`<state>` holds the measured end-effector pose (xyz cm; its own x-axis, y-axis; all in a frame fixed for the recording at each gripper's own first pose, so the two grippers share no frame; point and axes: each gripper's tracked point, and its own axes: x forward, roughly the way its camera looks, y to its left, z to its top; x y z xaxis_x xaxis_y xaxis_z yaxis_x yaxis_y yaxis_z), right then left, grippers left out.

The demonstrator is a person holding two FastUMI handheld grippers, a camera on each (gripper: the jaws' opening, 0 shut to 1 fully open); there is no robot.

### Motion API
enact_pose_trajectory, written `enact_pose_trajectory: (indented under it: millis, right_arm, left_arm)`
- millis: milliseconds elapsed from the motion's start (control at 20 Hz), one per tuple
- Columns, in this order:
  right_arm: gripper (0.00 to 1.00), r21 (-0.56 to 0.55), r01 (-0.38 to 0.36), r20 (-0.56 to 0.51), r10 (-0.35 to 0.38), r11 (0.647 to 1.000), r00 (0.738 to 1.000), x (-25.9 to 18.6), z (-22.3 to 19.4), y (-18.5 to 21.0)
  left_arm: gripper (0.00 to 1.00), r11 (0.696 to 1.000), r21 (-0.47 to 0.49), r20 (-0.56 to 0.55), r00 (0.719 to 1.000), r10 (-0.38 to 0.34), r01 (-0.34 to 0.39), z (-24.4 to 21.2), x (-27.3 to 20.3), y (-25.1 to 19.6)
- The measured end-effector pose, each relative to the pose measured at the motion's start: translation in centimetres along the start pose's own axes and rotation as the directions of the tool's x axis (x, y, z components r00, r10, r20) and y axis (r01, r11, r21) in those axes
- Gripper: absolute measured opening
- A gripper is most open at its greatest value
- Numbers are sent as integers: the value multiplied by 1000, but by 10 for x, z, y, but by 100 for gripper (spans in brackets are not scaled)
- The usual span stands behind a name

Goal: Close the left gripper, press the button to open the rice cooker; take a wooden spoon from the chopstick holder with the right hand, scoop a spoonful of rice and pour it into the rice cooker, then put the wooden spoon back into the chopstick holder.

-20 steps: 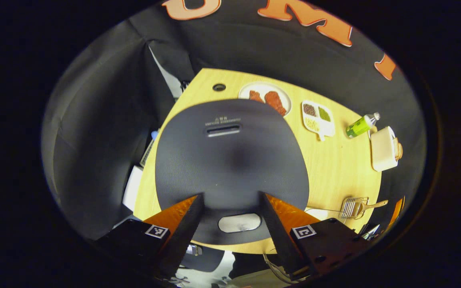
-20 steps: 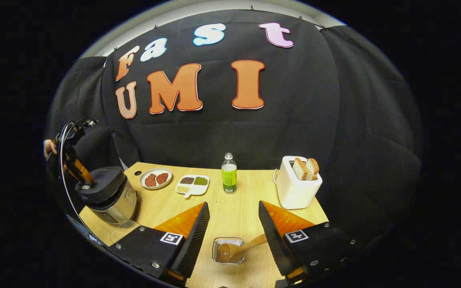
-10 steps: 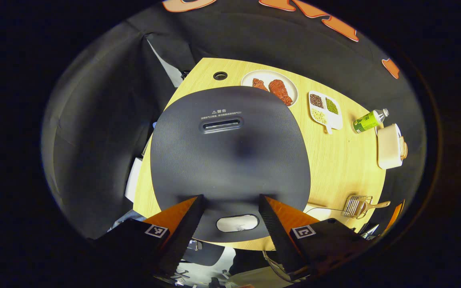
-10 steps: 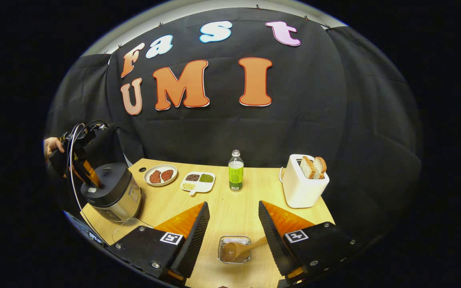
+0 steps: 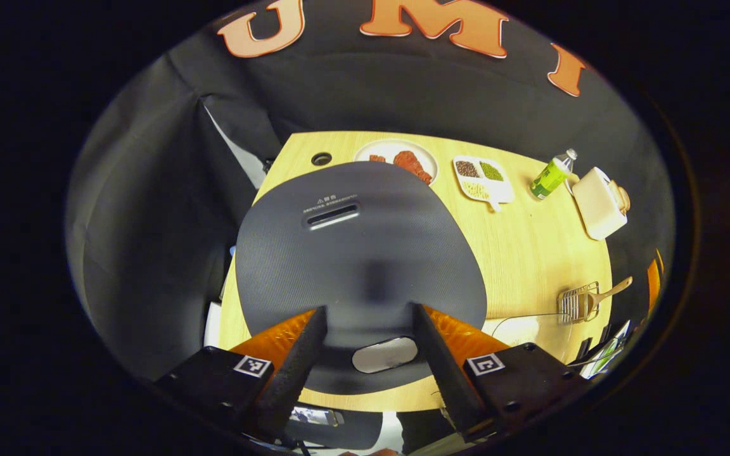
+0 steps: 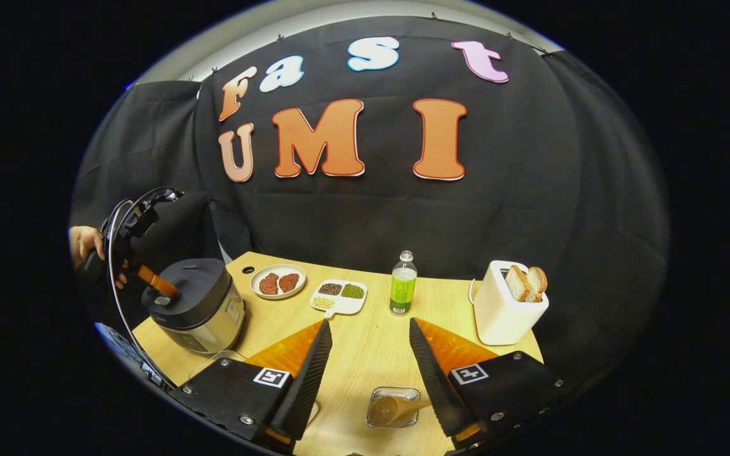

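The dark-lidded rice cooker point(image 5: 358, 266) lies close below my left gripper point(image 5: 369, 308), its lid down. The jaws stand open above the lid's front, and the silver button point(image 5: 384, 354) shows between the fingers. In the right gripper view the cooker point(image 6: 197, 304) sits at the table's left with that gripper point(image 6: 157, 288) over its lid, held by a hand point(image 6: 83, 244). My right gripper point(image 6: 369, 323) is open and holds nothing. Just below it stands the wire chopstick holder point(image 6: 393, 408) with the wooden spoon point(image 6: 385, 410) in it. The holder point(image 5: 577, 303) is also at the table's right.
On the wooden table point(image 6: 365, 354) behind are a plate of red pieces point(image 6: 278, 282), a divided dish of grains point(image 6: 338, 294), a green bottle point(image 6: 403, 291) and a white toaster point(image 6: 507, 310) with bread. A clear container point(image 6: 213, 361) stands by the cooker's front.
The left gripper has tilted over the lid, staying open; the button now sits slightly right between its fingers. The right gripper has shifted, so the holder lies lower and more to the right.
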<state>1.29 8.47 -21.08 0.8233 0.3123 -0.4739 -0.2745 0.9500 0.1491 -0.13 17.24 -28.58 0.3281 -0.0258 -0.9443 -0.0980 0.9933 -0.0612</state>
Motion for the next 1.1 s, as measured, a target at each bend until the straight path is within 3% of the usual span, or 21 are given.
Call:
enact_pose_trajectory:
  millis: [100, 200, 300, 450, 550, 700, 900, 1100]
  right_arm:
    - [78, -3, -1, 6, 1, 1000, 1000, -2, -1, 1]
    - [78, 10, -6, 7, 6, 1000, 1000, -3, -3, 4]
    - [77, 12, -25, 5, 24, 1000, 1000, -2, -3, 11]
    - [78, 14, -50, 34, 50, 999, 998, -3, 11, 16]
    - [77, 7, -45, 55, 44, 999, 997, 0, 19, 15]
    - [77, -28, -42, 87, 44, 999, 995, -3, 31, 18]
    - [77, -73, -24, 153, 35, 997, 988, -7, 52, 21]
    - [79, -71, -18, 235, 34, 997, 971, -15, 80, 24]
  left_arm:
    - [97, 1000, -5, 72, 997, 16, -16, 0, 1, 2]
    - [94, 989, -114, 173, 979, 109, -90, 7, 2, 2]
    - [98, 977, -147, 283, 940, 191, -154, 9, 1, 1]
    - [99, 965, -91, 421, 869, 260, -245, 7, -10, -3]
    - [99, 966, -105, 477, 840, 258, -237, 1, -21, -17]
    - [100, 983, -112, 600, 779, 182, -143, 10, -50, -55]
    - [98, 983, -38, 720, 678, 151, -178, 22, -94, -78]
    - [98, 989, -16, 796, 597, 101, -146, 49, -141, -110]
